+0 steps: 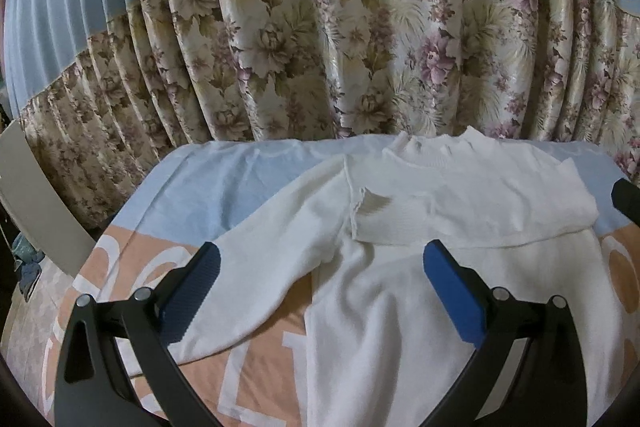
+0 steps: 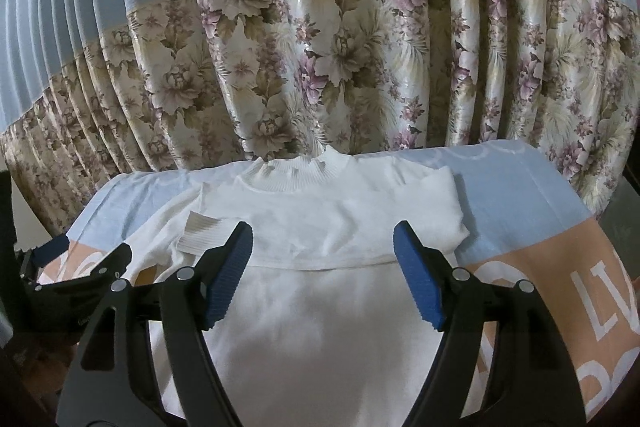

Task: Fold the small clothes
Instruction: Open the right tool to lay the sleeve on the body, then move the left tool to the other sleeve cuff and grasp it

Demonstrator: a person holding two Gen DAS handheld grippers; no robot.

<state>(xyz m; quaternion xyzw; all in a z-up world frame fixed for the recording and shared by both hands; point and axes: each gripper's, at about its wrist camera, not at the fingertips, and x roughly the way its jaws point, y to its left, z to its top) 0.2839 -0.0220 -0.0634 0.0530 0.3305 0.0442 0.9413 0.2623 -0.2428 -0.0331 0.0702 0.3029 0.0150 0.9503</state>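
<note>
A white knit sweater (image 1: 400, 315) (image 2: 320, 327) lies flat on a blue and peach cloth (image 1: 192, 183) (image 2: 520, 211), its collar (image 1: 432, 147) (image 2: 296, 171) at the far edge. One sleeve is folded across the chest, with its ribbed cuff (image 1: 366, 207) (image 2: 200, 233) lying left of the middle. The other sleeve (image 1: 260, 279) stretches out toward the near left. My left gripper (image 1: 322, 255) hovers open over that sleeve and the body, with nothing between its pads. My right gripper (image 2: 323, 231) stands open above the chest fold, also empty.
A pleated floral curtain (image 1: 360, 39) (image 2: 340, 47) hangs right behind the table's far edge. A pale board (image 1: 40, 195) leans at the left. The left gripper's body (image 2: 80, 275) shows at the left of the right wrist view, and a right finger (image 1: 626, 199) at the other view's right edge.
</note>
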